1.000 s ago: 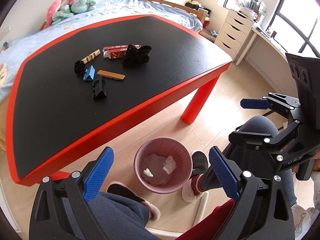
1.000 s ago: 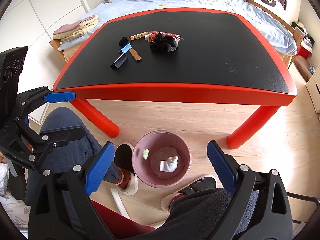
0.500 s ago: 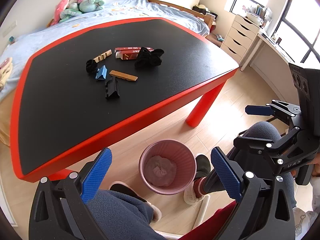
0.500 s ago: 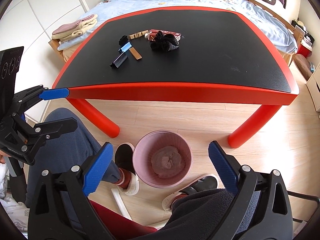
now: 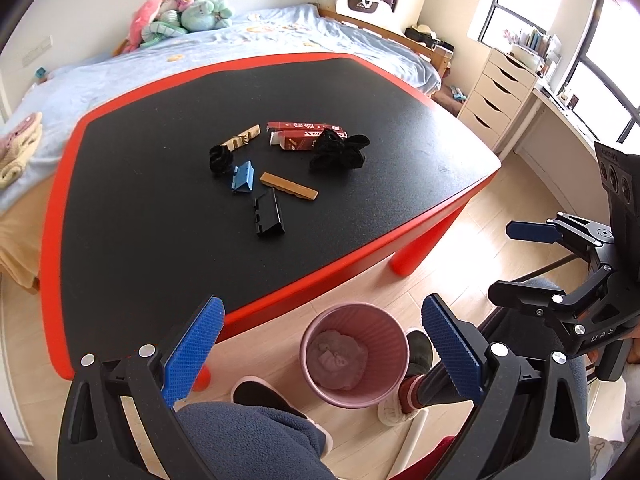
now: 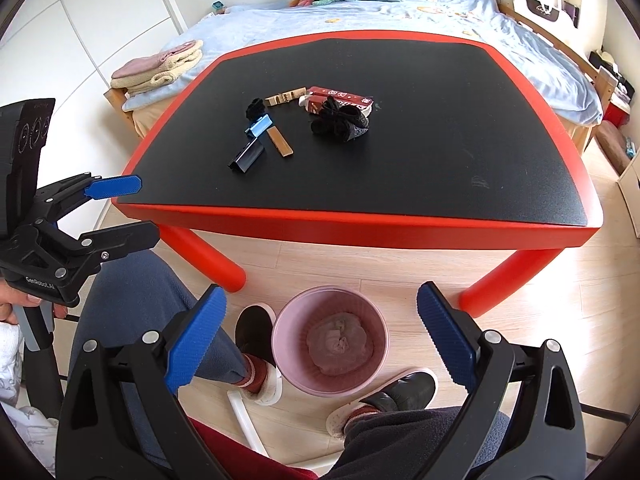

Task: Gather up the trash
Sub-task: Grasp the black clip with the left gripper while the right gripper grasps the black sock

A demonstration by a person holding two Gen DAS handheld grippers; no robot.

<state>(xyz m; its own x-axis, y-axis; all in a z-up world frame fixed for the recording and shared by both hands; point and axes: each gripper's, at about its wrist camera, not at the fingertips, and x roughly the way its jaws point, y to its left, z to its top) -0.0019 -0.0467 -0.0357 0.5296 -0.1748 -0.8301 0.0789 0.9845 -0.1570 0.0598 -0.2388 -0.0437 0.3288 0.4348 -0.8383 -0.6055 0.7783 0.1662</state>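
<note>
Risk of a fumbled pick: both left gripper (image 5: 320, 344) and right gripper (image 6: 320, 338) spread wide and empty over the pink bin (image 6: 330, 342), red wrapper (image 5: 306, 136) mid-table half under black cloth (image 5: 340, 154), easily snagged together.

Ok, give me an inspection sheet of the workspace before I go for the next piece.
Surface: black table with red rim; items grouped left of centre.
Job's things: pink bin on the floor below the near edge, crumpled paper inside; red carton lying flat, black cloth partly over it.
Clutter: blue clip, black clip, tan strip, wooden peg, small black wad.
Grippers: left gripper and right gripper both open, empty, above the bin.
Cables: nothing seen.
Surroundings: bed behind the table, drawers by the window, person's feet beside the bin.
</note>
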